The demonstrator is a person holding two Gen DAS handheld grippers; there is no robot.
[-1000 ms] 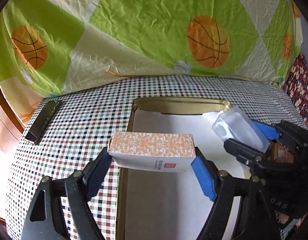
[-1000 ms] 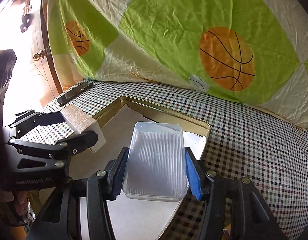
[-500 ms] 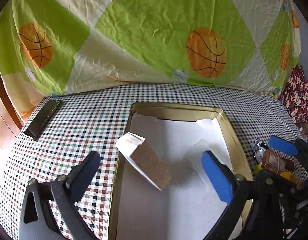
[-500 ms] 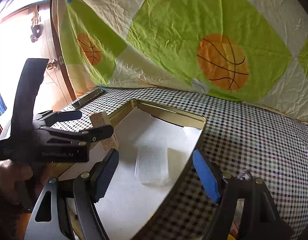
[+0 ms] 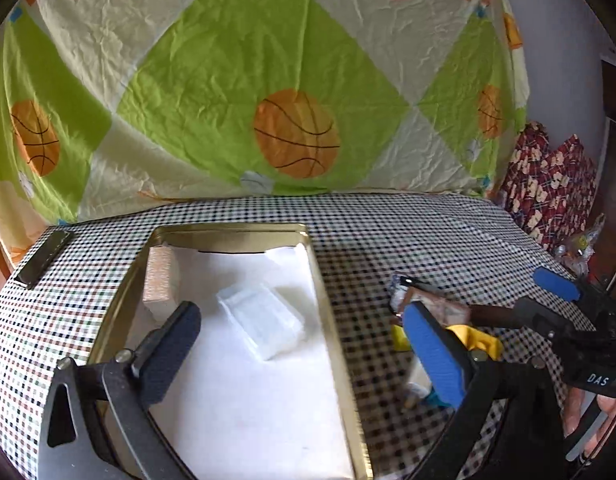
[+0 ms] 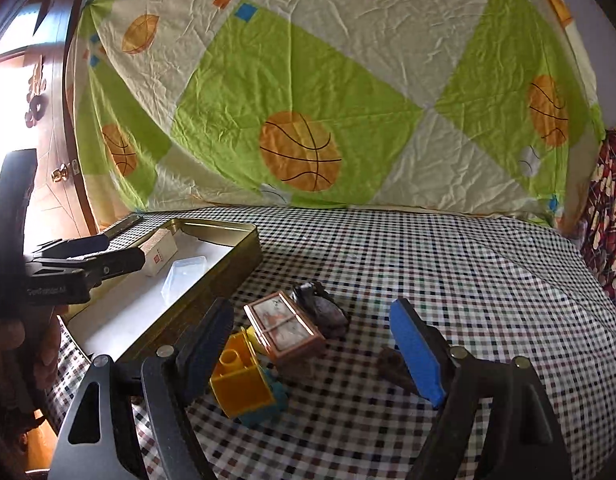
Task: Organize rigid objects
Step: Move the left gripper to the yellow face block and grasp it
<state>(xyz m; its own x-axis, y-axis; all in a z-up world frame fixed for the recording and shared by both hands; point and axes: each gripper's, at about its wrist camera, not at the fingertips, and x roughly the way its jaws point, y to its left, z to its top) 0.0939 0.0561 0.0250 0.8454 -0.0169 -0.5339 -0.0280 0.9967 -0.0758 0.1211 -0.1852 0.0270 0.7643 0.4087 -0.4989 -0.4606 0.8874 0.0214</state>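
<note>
A: That wrinkly bedsheet hung up at the back is great: green and cream diamonds with orange basketballs printed on it.

B: Yep, and the checkered tablecloth runs right up to its bottom edge. Small dark, red and white squares.

A: Off to the right there's some dark red patterned fabric bunched up past the table edge.

B: Far left in the right wrist view is a dark wooden door with a brass knob, bright light blowing out beside it.
</note>
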